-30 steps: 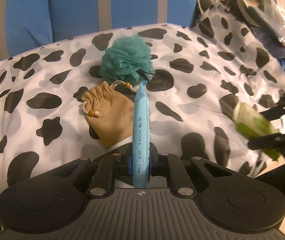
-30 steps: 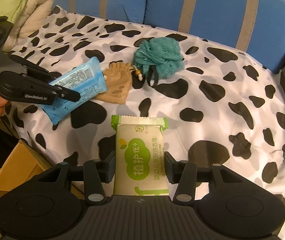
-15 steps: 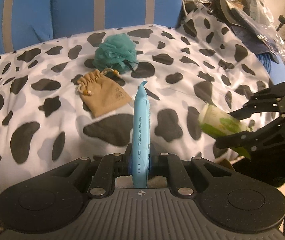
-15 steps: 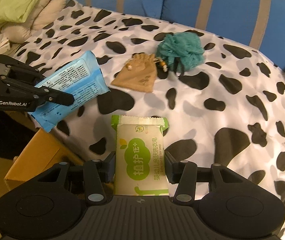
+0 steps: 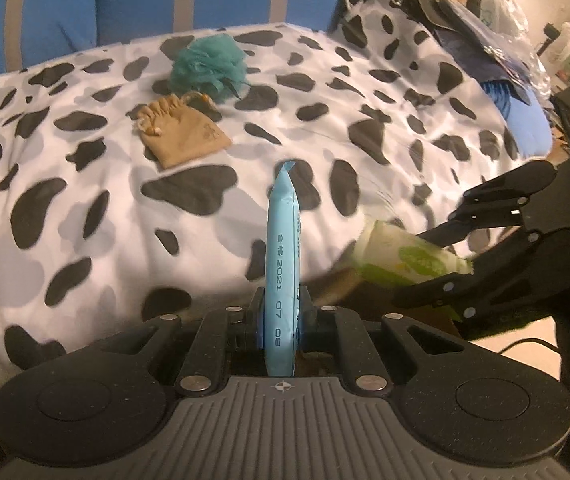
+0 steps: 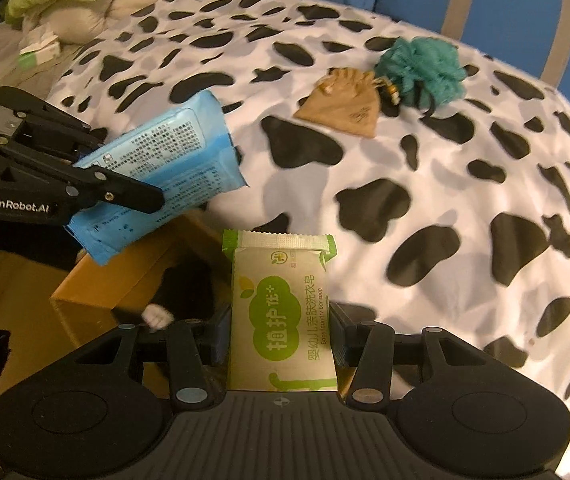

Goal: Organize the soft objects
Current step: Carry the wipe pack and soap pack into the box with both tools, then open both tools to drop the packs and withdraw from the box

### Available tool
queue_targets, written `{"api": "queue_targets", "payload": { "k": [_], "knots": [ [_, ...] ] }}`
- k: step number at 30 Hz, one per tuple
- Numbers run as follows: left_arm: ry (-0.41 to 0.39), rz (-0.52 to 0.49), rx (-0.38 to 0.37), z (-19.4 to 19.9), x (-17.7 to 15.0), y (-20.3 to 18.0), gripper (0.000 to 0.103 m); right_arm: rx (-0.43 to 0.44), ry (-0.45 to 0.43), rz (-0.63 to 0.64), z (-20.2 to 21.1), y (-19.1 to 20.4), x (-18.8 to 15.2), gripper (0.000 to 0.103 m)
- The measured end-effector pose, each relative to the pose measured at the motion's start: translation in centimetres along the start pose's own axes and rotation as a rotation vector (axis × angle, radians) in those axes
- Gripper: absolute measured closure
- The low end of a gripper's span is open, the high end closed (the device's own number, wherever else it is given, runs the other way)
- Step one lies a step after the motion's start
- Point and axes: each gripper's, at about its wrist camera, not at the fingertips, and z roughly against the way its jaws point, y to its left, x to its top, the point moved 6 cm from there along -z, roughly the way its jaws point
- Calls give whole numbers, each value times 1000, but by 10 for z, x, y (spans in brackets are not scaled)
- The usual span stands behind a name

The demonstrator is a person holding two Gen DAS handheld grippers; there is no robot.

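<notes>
The left gripper (image 5: 281,316) has its jaws clenched on one flat light-blue plastic wipes packet (image 5: 281,272), held edge-on and upright in the left wrist view; seen from the right wrist, the same packet (image 6: 157,176) hangs tilted in the gripper (image 6: 125,196), past the edge of the bed. The right gripper (image 6: 281,328) has its jaws grasping one green-and-cream wrapped bar of laundry soap (image 6: 281,312) by its two long sides, the crimped end pointing forward; in the left wrist view that bar (image 5: 405,256) shows blurred in the right gripper (image 5: 437,268).

Below both held things stands one brown cardboard box (image 6: 125,276), beside the bed, with something dark inside it that cannot be made out.

On the bed's one white spread with black cow patches (image 5: 85,200) lie two more soft things: one tan drawstring cloth pouch (image 5: 181,136) and, just behind it and touching its cord end, one teal mesh bath puff (image 5: 209,64). Behind them stand blue cushions with grey stripes (image 5: 85,4), at least two.
</notes>
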Motion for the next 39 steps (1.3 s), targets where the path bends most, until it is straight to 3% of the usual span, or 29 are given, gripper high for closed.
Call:
{"api": "queue_targets", "payload": {
  "k": [9, 11, 17, 24, 26, 29, 39],
  "knots": [
    [38, -18, -39, 0, -17, -16, 89, 32, 69, 29, -5, 18, -20, 50],
    [46, -25, -41, -2, -18, -18, 89, 33, 58, 27, -2, 18, -20, 36],
    [62, -27, -52, -6, -19, -20, 89, 19, 43, -1, 0, 10, -16, 21],
    [72, -51, -92, -9, -19, -28, 88, 15, 41, -28, 1, 5, -15, 20],
    [81, -60, -78, -12, -18, -30, 76, 16, 40, -31, 1, 4, -14, 20],
    [95, -59, -72, -15, -19, -29, 67, 14, 43, -28, 0, 5, -15, 20],
    [139, -50, -12, -21, -22, -22, 65, 14, 57, -8, -3, 7, -16, 15]
  ]
}}
